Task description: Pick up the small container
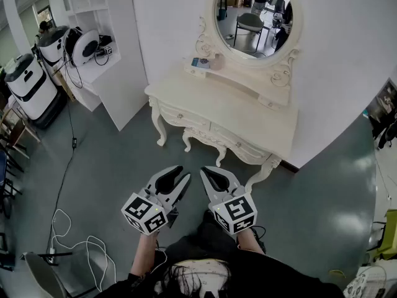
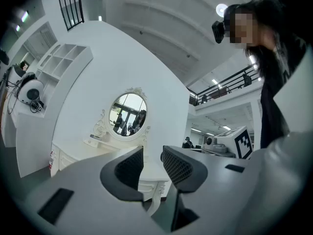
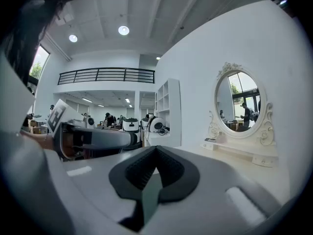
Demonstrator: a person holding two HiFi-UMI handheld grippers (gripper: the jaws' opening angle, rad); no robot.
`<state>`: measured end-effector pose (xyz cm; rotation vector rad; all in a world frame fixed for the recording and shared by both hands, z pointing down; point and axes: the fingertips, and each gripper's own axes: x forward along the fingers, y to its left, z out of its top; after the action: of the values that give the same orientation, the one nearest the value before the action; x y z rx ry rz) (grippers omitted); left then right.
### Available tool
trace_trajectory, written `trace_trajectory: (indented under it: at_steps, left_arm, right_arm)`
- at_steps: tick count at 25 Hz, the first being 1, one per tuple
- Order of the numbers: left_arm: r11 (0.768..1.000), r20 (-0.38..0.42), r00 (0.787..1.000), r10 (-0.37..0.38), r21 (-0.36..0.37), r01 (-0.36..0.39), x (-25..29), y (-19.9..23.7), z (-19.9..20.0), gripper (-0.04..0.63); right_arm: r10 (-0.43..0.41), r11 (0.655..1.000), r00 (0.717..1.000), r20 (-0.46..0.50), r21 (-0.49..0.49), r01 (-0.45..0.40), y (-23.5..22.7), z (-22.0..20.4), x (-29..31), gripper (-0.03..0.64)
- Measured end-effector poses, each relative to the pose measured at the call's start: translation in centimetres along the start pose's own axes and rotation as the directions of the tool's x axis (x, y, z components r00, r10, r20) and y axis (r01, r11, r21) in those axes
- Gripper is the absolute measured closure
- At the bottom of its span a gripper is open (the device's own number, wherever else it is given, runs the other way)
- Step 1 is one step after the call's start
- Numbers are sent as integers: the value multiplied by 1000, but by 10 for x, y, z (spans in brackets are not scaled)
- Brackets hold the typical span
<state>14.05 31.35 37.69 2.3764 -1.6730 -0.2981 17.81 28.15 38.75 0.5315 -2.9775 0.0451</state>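
Head view first: the person stands on the grey floor (image 1: 111, 154) facing a cream bench (image 1: 205, 101), a carved dressing table with an oval mirror (image 1: 251, 14). The small container (image 1: 217, 61) sits on the raised ledge under the mirror, toward its left end, just beside a flat bluish item (image 1: 200, 62). Both tools hang low in front of the body, well apart from the bench. The left gripper (image 1: 184, 173) and right gripper (image 1: 205, 174) sit side by side, tips pointing at the table. A white cable (image 1: 68, 228) loops across the floor at the left.

Over to the left gripper view: its fingers (image 2: 131, 168) stand a narrow gap apart, and only the distant bench shows through it. The ledge items are too small to pick out here.

Right gripper view now: the fingers (image 3: 139, 170) are pressed together at the tips, gripping nothing. Off to the right, the container (image 3: 221, 137) stands on the ledge below the mirror (image 3: 239, 102), far beyond reach.
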Motion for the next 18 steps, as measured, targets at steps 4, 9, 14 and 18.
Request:
trace_trajectory:
  at_steps: [4, 9, 14, 18]
  left_arm:
    - [1000, 3, 1000, 8, -6, -8, 16, 17, 2, 477]
    - [999, 17, 999, 29, -19, -28, 47, 41, 7, 477]
    - [998, 35, 998, 45, -45, -43, 89, 64, 18, 477]
    - [998, 29, 998, 52, -44, -51, 123, 75, 24, 477]
  right_arm:
    - [0, 1000, 1000, 16, 18, 0, -18, 4, 19, 607]
    - [33, 999, 999, 32, 27, -34, -50, 9, 43, 607]
    - [55, 998, 998, 34, 22, -56, -96, 18, 65, 607]
    - [60, 997, 997, 43, 37, -62, -131, 24, 78, 607]
